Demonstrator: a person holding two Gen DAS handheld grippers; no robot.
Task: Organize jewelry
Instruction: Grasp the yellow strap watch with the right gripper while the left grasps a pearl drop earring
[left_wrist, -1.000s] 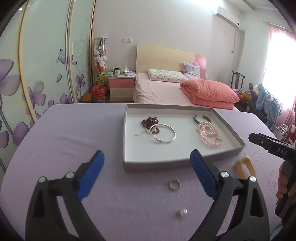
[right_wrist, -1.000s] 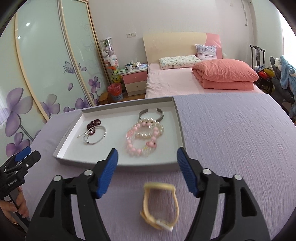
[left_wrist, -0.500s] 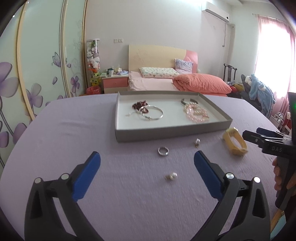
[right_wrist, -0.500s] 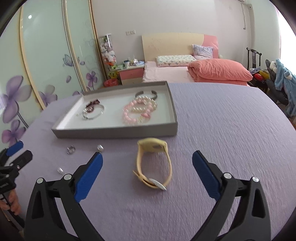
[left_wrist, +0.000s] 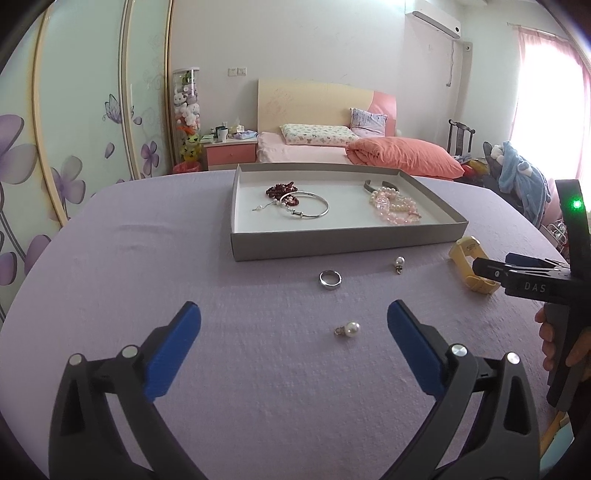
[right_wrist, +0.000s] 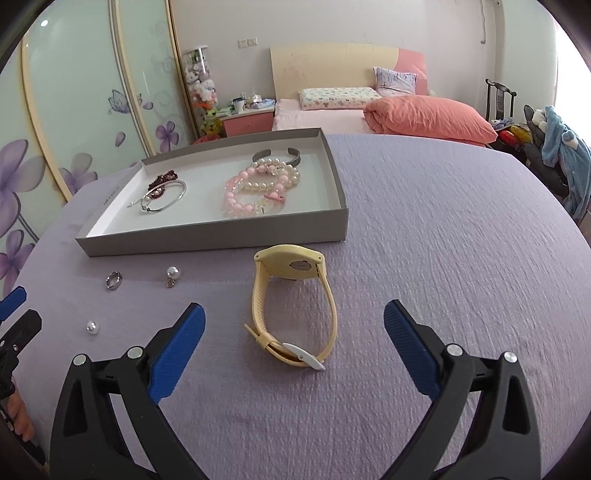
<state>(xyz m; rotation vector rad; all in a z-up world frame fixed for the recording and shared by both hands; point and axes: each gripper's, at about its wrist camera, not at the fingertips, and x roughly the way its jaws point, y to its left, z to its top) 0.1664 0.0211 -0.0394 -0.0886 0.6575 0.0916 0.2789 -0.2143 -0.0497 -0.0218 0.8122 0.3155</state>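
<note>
A grey tray (left_wrist: 332, 245) (right_wrist: 207, 242) on the purple table holds a silver bangle (left_wrist: 306, 208), dark red beads (left_wrist: 280, 190), pink and pearl bracelets (right_wrist: 258, 188) and a grey cuff (right_wrist: 277, 155). In front of it lie a silver ring (left_wrist: 330, 278) (right_wrist: 113, 279), two pearl pendants (left_wrist: 349, 328) (left_wrist: 399, 263) and a yellow watch (right_wrist: 291, 306) (left_wrist: 469, 264). My left gripper (left_wrist: 293, 328) is open, with the near pearl pendant between its fingers. My right gripper (right_wrist: 293, 328) is open over the watch strap, above the table.
The purple tablecloth (right_wrist: 443, 240) covers a round table. Behind it stand a bed with an orange duvet (left_wrist: 402, 157), a pink nightstand (left_wrist: 231, 153) and sliding wardrobe doors with flower prints (left_wrist: 74, 129). A chair with blue clothing (left_wrist: 521, 177) is at the right.
Both grippers have pulled back from the tray toward me. The ring, the pendants and the watch now lie further ahead. Both jaws have stayed open.
</note>
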